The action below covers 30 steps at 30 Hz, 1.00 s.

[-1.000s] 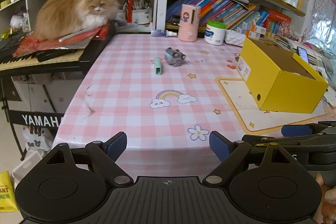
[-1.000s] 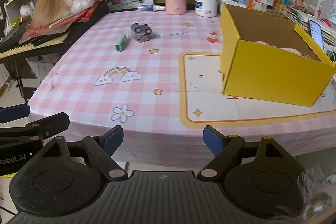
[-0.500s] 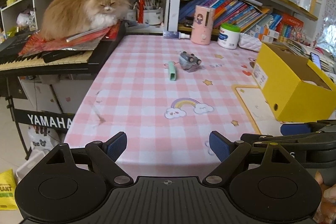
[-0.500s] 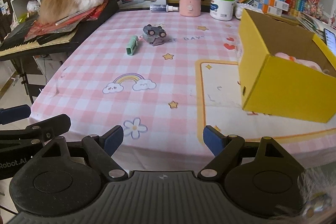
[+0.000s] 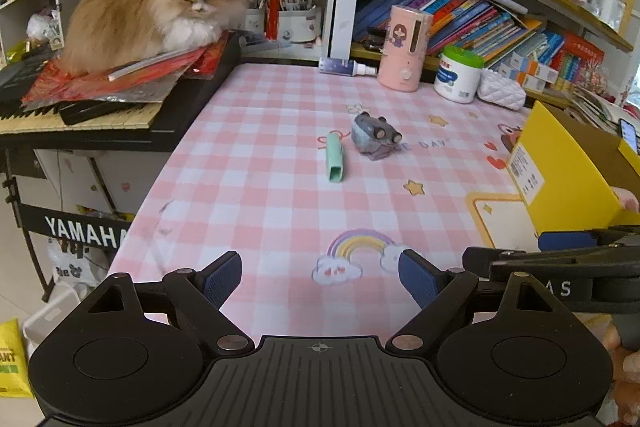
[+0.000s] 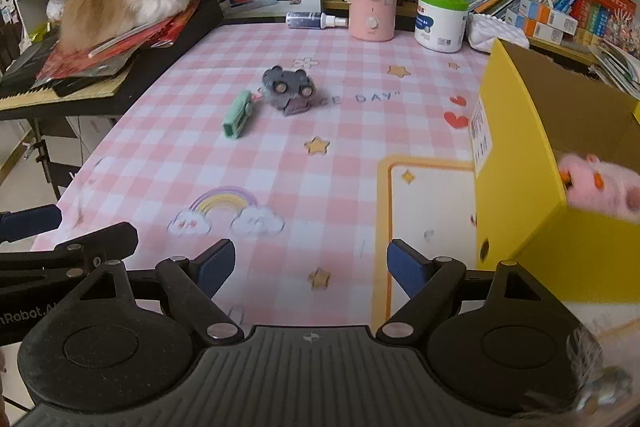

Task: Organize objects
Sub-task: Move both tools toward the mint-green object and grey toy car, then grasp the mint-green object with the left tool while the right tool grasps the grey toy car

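Left wrist view: the left claw (image 5: 320, 277) hovers spread and empty over the near edge of the pink-checked bench (image 5: 256, 195). Well ahead of it lie a mint-green case (image 5: 334, 159) and, just right of that, a grey toy car (image 5: 373, 135); the yellow box (image 5: 568, 171) stands to its right.

Right wrist view: the right claw (image 6: 310, 265) is likewise spread and holds nothing. The case (image 6: 237, 114) and car (image 6: 289, 89) sit ahead and left, the box (image 6: 520, 163), already holding a pink soft toy (image 6: 596, 187), close on its right. A clean pickup likely means straddling one item squarely before closing, clear of its neighbour.
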Motion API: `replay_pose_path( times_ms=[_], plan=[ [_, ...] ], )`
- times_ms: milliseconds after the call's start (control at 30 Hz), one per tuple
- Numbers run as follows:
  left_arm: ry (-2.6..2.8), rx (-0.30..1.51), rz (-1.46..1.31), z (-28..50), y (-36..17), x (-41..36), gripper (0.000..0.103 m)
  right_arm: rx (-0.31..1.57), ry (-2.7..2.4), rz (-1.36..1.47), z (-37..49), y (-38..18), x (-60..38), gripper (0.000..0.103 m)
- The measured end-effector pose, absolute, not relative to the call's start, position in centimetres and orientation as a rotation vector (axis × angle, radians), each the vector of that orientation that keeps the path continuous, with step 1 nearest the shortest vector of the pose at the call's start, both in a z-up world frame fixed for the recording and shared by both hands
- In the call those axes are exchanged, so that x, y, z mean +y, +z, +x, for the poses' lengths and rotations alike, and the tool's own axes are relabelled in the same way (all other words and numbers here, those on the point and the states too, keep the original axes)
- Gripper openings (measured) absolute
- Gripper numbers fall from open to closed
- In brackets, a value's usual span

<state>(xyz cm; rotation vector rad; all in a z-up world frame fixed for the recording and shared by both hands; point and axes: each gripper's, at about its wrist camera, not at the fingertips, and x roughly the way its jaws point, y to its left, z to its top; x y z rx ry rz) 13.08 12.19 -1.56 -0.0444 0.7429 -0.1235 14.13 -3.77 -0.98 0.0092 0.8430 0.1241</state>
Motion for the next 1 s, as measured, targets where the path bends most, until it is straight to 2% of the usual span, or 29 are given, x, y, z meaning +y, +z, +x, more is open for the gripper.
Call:
replay_pose_path(
  times_ms=[600, 1000],
  plan=[
    [-0.093, 0.757, -0.024, 21.9, -1.7, 10.0, 0.088, 0.823, 0.146, 0.049, 25.2, -0.1, -6.9, 0.082],
    [-0.105, 0.820, 0.030, 27.8, -5.0, 7.9, 0.085, 0.822, 0.219, 0.051, 31.6, -0.2, -6.3, 0.082]
  ],
)
